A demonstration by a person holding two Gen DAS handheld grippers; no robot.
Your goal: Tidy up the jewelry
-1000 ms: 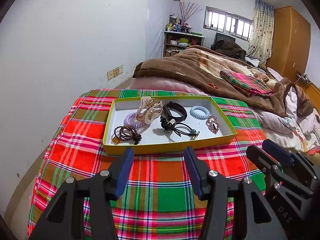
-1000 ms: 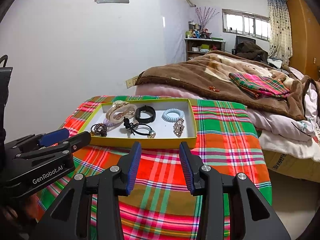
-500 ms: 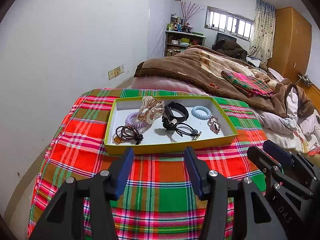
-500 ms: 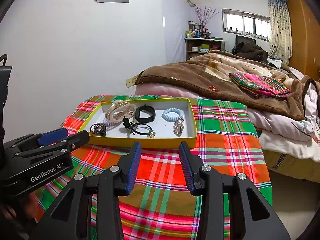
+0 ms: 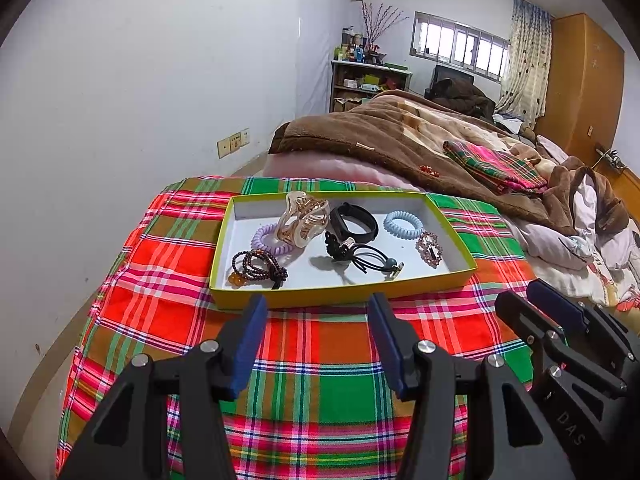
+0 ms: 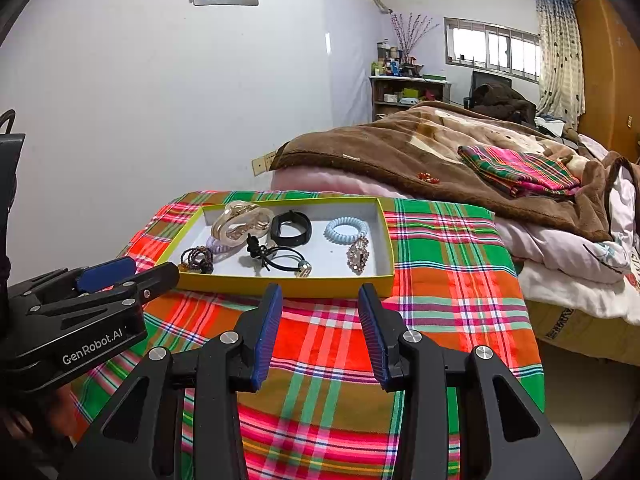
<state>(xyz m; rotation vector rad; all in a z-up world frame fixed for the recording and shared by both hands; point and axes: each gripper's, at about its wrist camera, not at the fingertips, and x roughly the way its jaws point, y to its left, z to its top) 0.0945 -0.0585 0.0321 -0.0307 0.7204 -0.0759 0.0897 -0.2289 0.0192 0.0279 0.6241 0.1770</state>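
Your left gripper (image 5: 318, 312) hangs over the plaid cloth (image 5: 344, 392) with its fingers (image 5: 248, 340) wide apart and nothing between them. Your right gripper (image 6: 320, 304) is the same, its fingers (image 6: 266, 332) apart and holding nothing.

The yellow tray (image 5: 340, 294) sits on the cloth just past both grippers. All the jewelry lies inside it. At the near left is the dark bead bracelet (image 5: 256, 266). Behind it is the purple coil tie (image 5: 264, 238), with the big gold hair clip (image 5: 304, 216) leaning on it. In the middle are the black band (image 5: 354, 224) and the black hair ties (image 5: 362, 258). At the right are the blue coil tie (image 5: 403, 224) and the sparkly brooch (image 5: 429, 249).

The left view shows your right gripper at its right edge. The right view shows your left gripper at its left edge, with the words GenRobot.AI on it. The right view also shows the bare floor (image 6: 568, 400) to the right of the cloth. Both views show the brown blanket (image 6: 420, 148) on the bed far behind the tray.
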